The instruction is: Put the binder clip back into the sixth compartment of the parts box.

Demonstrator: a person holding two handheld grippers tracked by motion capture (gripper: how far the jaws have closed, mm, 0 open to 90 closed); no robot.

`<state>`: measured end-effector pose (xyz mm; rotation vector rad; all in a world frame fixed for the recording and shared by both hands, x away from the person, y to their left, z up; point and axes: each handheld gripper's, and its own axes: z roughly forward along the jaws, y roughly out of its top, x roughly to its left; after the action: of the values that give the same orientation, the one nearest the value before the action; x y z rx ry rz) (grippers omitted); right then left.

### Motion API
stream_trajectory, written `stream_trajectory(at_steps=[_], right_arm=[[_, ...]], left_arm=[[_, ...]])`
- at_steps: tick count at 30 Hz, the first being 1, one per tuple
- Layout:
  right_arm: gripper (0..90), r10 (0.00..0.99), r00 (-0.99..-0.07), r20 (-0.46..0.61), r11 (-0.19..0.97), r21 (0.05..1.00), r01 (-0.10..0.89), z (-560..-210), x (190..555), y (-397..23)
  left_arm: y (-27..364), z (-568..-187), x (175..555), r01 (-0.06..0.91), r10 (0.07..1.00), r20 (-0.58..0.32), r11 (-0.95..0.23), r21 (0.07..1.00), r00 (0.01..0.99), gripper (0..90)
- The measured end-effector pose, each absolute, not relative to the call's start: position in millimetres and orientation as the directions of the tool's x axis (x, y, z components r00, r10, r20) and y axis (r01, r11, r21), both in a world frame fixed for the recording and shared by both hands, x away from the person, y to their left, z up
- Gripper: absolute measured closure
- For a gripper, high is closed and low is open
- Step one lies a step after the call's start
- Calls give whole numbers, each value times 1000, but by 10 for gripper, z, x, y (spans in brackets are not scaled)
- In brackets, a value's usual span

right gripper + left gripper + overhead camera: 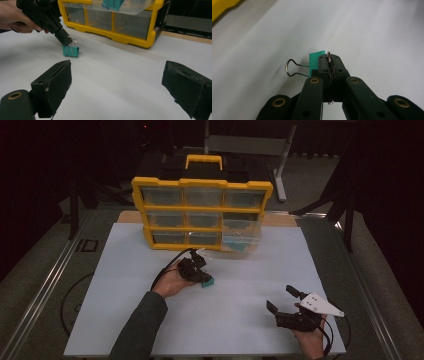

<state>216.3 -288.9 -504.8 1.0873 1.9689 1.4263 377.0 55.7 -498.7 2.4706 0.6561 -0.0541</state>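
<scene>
A teal binder clip (208,282) rests on the white sheet just in front of the yellow drawer cabinet (202,183). My left gripper (202,277) angles down onto it. In the left gripper view the jaws stand together, and my left gripper (329,59) is shut on one wire handle of the clip (314,63), whose other handle sticks out to the left. In the right gripper view the same clip (70,51) hangs under the left gripper (66,40). My right gripper (281,299) sits near the front right of the sheet, open, and my right gripper (117,82) has nothing between its jaws.
The cabinet's lower right clear drawer (242,238) is pulled out, with teal clips (112,3) inside it. The white sheet (225,325) covers the table, with a metal rail along each side. Dark stands and a grey frame stand behind the cabinet.
</scene>
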Motion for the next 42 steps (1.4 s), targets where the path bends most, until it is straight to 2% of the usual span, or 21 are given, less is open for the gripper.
stream_trajectory(at_steps=[19, 42], right_arm=[[87, 816, -574, 72, 146, 935, 324, -5052, 2164, -2883], [87, 818, -570, 79, 138, 935, 328, -5058, 2168, -2890]], left_arm=[[826, -4420, 3747, 430, 468, -108, -665, 611, 877, 897], [849, -3718, 3800, 345, 458, -12, -652, 675, 889, 897]])
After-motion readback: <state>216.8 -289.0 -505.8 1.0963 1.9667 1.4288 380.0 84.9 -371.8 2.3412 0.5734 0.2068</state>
